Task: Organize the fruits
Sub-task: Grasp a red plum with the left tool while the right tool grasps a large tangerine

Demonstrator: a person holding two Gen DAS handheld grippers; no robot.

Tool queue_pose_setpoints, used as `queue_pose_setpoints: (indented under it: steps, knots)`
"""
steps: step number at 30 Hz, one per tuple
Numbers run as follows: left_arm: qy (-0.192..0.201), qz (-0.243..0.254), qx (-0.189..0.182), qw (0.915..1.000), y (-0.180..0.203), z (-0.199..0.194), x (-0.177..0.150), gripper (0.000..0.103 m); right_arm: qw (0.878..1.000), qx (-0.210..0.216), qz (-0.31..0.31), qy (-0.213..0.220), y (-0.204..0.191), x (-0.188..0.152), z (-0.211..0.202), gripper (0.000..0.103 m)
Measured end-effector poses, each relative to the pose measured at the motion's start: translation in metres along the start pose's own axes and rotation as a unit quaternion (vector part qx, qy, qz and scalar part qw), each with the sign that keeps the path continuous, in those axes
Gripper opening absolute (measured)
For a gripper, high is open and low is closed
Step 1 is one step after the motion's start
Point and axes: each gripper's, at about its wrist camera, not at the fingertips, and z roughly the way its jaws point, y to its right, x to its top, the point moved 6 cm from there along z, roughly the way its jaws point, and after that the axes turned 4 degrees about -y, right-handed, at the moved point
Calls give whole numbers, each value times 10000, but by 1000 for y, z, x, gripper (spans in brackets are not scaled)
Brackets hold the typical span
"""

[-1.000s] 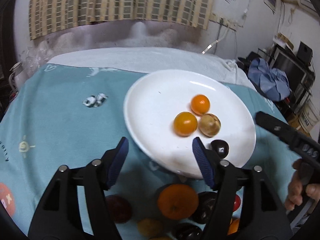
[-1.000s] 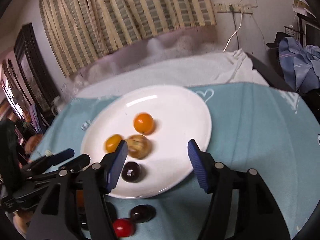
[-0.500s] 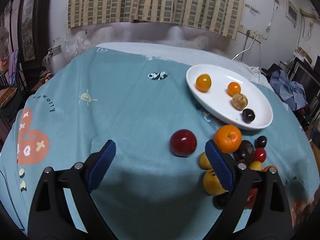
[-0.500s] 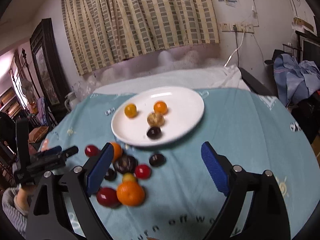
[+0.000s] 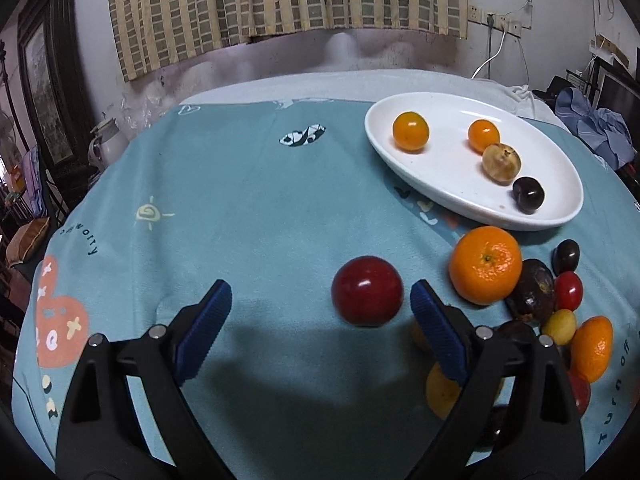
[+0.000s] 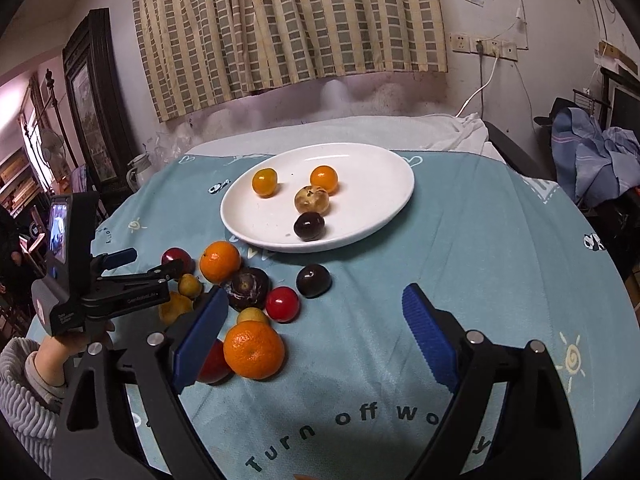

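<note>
Red plum (image 5: 367, 290) at 12 o'clock between left gripper (image 5: 321, 307) fingers, spread apart, untouched. Only right view shows left hand (image 6: 70, 340); right gripper (image 6: 312, 312) gaping, plate (image 6: 396, 200) at 12.

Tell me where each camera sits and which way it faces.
Left wrist: on the left gripper, looking across the teal cloth at the red fruit; its open jaws show.
Right wrist: on the right gripper, facing the fruit pile; open jaws, left gripper and hand show.
Shared: the white plate, large orange.
</note>
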Motion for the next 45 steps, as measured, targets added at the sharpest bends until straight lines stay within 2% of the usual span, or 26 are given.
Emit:
queue_pose_setpoints:
  steps: [6, 11, 14, 19, 21, 25, 30, 34, 41, 45]
  knots:
    - [-283, -304, -337, 9986, -13, 11, -4, 94, 10000, -74, -12, -58, 1, -1, 4, 89]
    - [-183, -348, -228, 9990, -24, 4, -5, 91, 9999, -96, 59, -52, 5, -1, 4, 89]
    - [-107, -471, -565, 9972, -23, 4, -1, 87, 9999, -100, 36, -15, 3, -1, 3, 89]
    - [-206, -310, -756, 9964, -13, 12, 0, 66, 9999, -131, -80, -18, -1, -3, 5, 89]
    - [-192, -346, -796, 9960, -13, 13, 3, 65, 9998, -140, -105, -28, -2, -4, 6, 89]
    - [-103, -455, -648, 9968, -23, 20, 14, 65, 9997, -153, -166, -80, -4, -6, 9, 89]
    - [-187, -707, -788, 9942, -32, 31, 21, 64, 9995, -189, -213, -131, -5, -8, 13, 89]
    - [-284, -638, -895, 9935, -27, 32, 18, 41, 9994, -200, -232, -164, -5, -9, 15, 89]
    - [-239, -672, -988, 9926, -27, 29, 16, 39, 9995, -153, -242, -160, -7, -9, 15, 89]
    - [-4, -754, -1076, 9913, -30, -1, 12, 39, 9995, 17, -204, -260, -7, -10, 17, 89]
